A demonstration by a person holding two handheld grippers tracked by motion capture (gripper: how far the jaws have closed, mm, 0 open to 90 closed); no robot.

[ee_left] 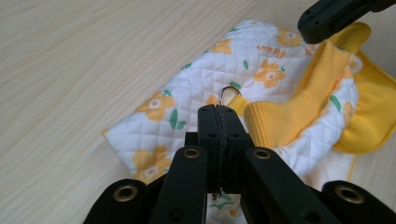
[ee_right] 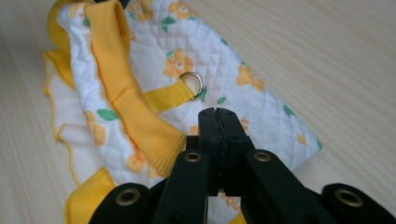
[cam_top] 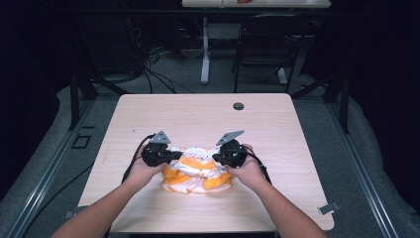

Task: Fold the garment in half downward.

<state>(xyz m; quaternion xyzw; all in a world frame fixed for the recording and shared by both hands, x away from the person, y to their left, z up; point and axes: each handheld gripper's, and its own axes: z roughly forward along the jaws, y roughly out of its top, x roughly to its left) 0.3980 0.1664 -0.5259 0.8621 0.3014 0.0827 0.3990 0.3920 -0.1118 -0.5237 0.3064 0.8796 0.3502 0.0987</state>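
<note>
A: Furniture?
B: One pale wood-grain worktop (cam_top: 198, 114), round grommet (cam_top: 238, 106) near far edge. Black chair (cam_top: 265, 47) and white-legged desk (cam_top: 256, 4) beyond.

A: Floor, light?
B: Grey floor (cam_top: 317, 129), loose black cables (cam_top: 148, 69). Surroundings dark; worktop lit.

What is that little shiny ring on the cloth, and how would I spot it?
On the pale wooden table lies a white quilted garment with orange flowers. A yellow strap across its middle ends in a small silver metal ring, just past the right hand-held gripper. It is the garment's one bit of metal.
</note>
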